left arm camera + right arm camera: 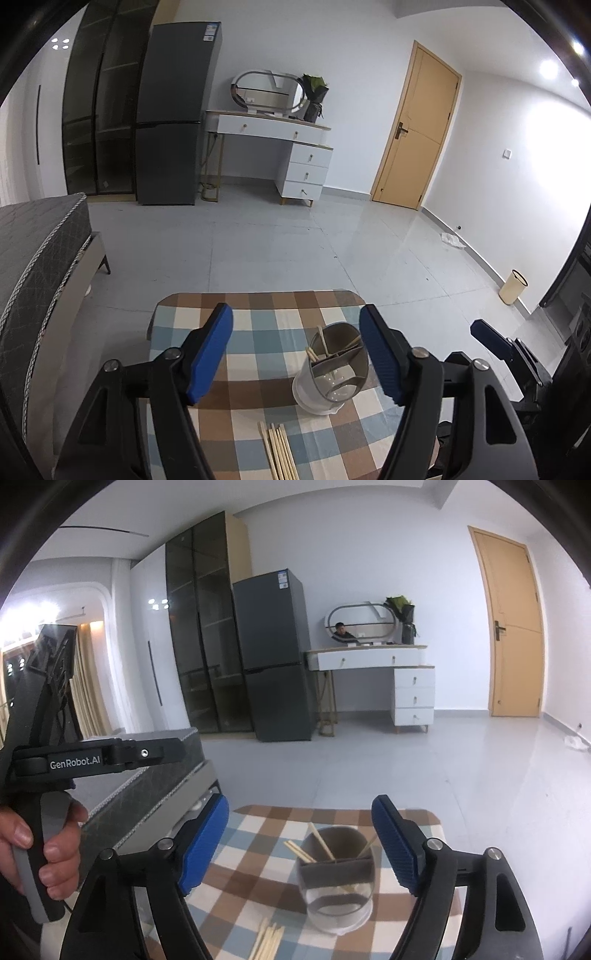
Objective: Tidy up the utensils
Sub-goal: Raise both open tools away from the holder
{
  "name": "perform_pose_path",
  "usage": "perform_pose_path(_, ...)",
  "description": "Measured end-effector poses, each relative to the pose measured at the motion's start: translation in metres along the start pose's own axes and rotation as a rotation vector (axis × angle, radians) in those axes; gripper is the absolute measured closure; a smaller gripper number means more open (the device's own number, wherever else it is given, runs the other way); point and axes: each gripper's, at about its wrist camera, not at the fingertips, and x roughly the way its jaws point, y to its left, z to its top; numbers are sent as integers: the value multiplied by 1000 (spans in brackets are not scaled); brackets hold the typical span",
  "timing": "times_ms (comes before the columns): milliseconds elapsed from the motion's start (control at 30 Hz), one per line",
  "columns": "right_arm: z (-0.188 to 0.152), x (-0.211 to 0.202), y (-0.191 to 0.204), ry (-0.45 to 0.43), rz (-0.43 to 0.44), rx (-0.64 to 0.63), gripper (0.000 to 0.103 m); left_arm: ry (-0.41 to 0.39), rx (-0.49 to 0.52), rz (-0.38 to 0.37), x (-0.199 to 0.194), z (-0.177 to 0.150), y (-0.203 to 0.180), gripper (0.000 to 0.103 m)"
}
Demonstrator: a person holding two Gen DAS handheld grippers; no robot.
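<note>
A grey, partly clear utensil holder point(332, 369) point(338, 878) stands upright on the checked tablecloth point(251, 325) point(258, 830). A few wooden chopsticks point(321, 339) point(321, 840) lean inside it. Several more loose chopsticks point(279, 450) point(267, 938) lie flat on the cloth nearer to me. My left gripper point(295, 310) is open and empty, pulled back above the table, with the holder close to its right finger. My right gripper point(301, 801) is open and empty too, and the holder shows between its blue pads point(391, 842) without touching them. A hand point(37, 834) holds the left gripper's handle.
A dark bed point(37, 258) point(155, 786) runs close along the table's left side. Grey tiled floor lies beyond the table's far edge. A fridge point(173, 110), a white dresser point(295, 147) and a door point(417, 129) line the far wall. A cream bin point(513, 286) stands at right.
</note>
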Motion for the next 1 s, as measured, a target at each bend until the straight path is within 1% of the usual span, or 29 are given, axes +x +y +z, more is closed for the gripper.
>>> perform_pose_path(267, -12, -25, 15, -44, -27, 23, 14, -32, -36, 7, -18, -21, 8, 31)
perform_pose_path(367, -19, -33, 21, -62, -37, 21, 8, -30, -45, 19, -18, -31, 11, 27)
perform_pose_path(400, -23, -37, 23, -67, -40, 20, 7, -29, -47, 21, -18, -33, 12, 25)
perform_pose_path(467, -31, -42, 27, -77, -47, 23, 5, -23, -48, 28, -18, -40, 14, 25)
perform_pose_path(633, -49, -44, 30, -73, -61, 56, 3, -24, -57, 48, -17, -55, 19, 24)
perform_pose_path(733, -60, -43, 31, -73, -75, 72, 1, -39, -63, 62, -18, -68, 21, 19)
perform_pose_path(800, -67, -43, 32, -72, -89, 76, 0, -57, -55, 82, -21, -75, 23, 18)
perform_pose_path(933, -80, -38, 34, -39, -85, 86, 0, -78, -47, 118, -17, -89, 26, 13)
perform_pose_path(1000, -89, -34, 36, -25, -93, 90, 0, -78, -44, 130, -14, -94, 28, 12)
